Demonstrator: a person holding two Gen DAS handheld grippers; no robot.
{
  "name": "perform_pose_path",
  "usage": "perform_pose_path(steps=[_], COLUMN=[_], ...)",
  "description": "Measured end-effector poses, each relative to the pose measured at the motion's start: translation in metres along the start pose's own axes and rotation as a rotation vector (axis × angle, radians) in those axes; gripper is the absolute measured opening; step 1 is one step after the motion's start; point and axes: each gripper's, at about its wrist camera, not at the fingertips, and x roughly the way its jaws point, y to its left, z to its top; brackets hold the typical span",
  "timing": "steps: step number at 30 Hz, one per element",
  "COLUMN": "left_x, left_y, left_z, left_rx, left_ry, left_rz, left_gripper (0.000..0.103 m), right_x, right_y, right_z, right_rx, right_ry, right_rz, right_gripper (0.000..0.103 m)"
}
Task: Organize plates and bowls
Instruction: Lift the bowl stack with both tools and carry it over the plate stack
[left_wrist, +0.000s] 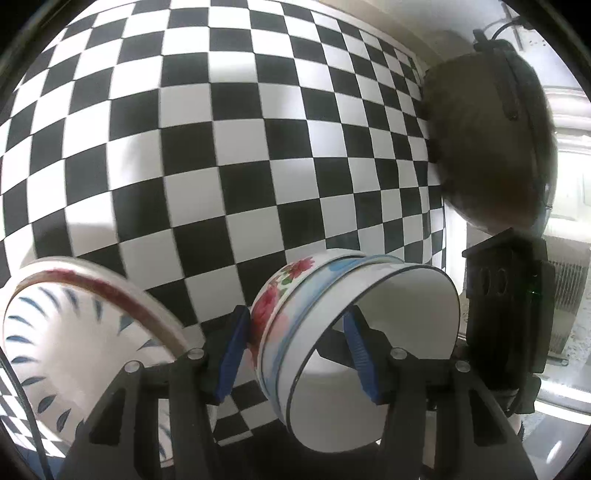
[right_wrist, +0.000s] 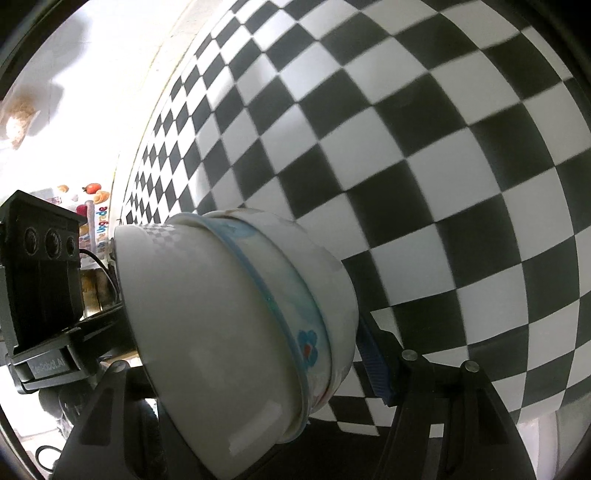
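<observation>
Left claw (left_wrist: 295, 350), lower centre of its view: blue pads clamp the wall of a nested bowl stack (left_wrist: 332, 332), one pad outside, one inside. Right claw (right_wrist: 258, 350), lower centre of its view: the same stack (right_wrist: 229, 325) sits between its jaws, right pad against the outer bowl, left pad hidden. A blue-leaf bowl (left_wrist: 74, 332) lies lower left, above the checkered tabletop (left_wrist: 221, 147).

Left wrist view: looks steeply down along fingers, very close on nested bowls (left_wrist: 332, 332), rims facing lens. Right wrist view: same steep tilt, equally close, stack (right_wrist: 236, 325) seen from outside. Shared: bowl stack, checkered tabletop (left_wrist: 221, 155) (right_wrist: 424, 166); each view shows other gripper's camera housing (left_wrist: 506, 306) (right_wrist: 40, 273).
</observation>
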Motion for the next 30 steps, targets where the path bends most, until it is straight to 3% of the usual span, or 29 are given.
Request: perform_pose_path(steps=[9, 15, 22, 30], left_x=[-0.052, -0.078, -0.090, -0.094], left_y=[0.026, 0.066, 0.112, 0.150], left_z=[-0.017, -0.036, -0.054, -0.061], left_rx=[-0.036, -0.113, -0.203, -0.270], left_ry=[-0.067, -0.117, -0.151, -0.167], left_rz=[0.024, 0.036, 0.050, 0.045], left_gripper=[0.049, 0.049, 0.049, 0.049], right_x=[0.003, 0.029, 0.069, 0.106], right_y=[0.063, 0.105, 0.145, 0.165], right_z=[-0.006, -0.014, -0.020, -0.020], right_rx=[-0.104, -0.177, -0.244, -0.275], right_ry=[0.034, 0.086, 0.146, 0.198], right_rz=[0.003, 0.000, -0.016, -0.031], right_gripper=[0.066, 0.065, 0.065, 0.065])
